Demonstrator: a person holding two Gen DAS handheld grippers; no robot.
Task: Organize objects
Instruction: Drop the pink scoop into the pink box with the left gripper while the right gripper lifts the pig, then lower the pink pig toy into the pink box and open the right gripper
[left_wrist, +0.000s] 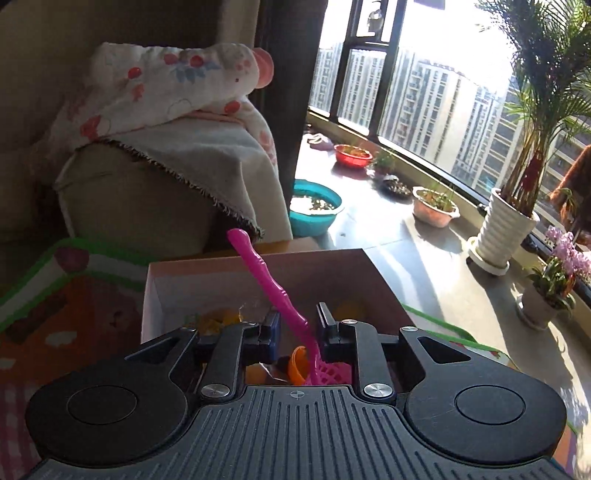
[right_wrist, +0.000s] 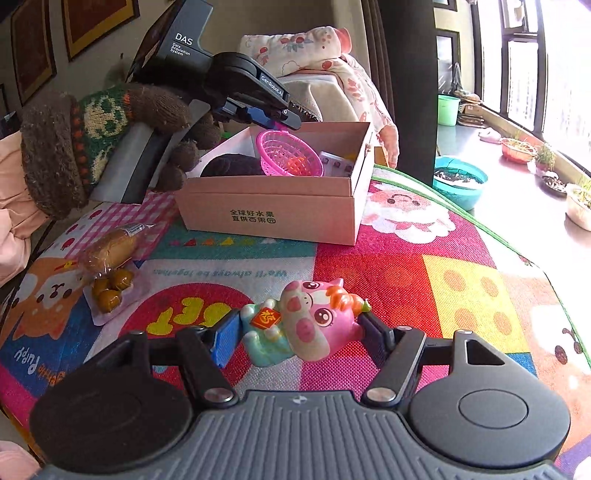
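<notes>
Left gripper (left_wrist: 297, 326): low centre of the left wrist view, poised over the box; in the right wrist view it sits upper centre (right_wrist: 275, 116), held by a gloved hand (right_wrist: 162, 122). Its jaws are parted, and the pink handle runs up between them without either pad pressing on it, so it is released.
Sieve (right_wrist: 291, 153): a pink toy strainer, its mesh bowl lying inside the box just under the left gripper; in the left wrist view its handle (left_wrist: 266, 284) slants up to the upper left.
Box (right_wrist: 273, 206): pale cardboard, open top, on the mat at upper centre of the right wrist view; printed characters on its near wall. A dark lump and a flat packet also lie in it.
Right gripper (right_wrist: 295, 332): low centre of the right wrist view, grasping the pig between its two pads, half open around it.
Pig (right_wrist: 314, 325): a pink and teal toy figure, lying crosswise in the right jaws above the mat.
Mat (right_wrist: 424, 280): bright cartoon play mat under everything.
Snacks (right_wrist: 110, 266): wrapped items on the mat at middle left, well apart from the box.
Background: a draped sofa arm (left_wrist: 166, 177), a window, potted plants (left_wrist: 509, 218).
</notes>
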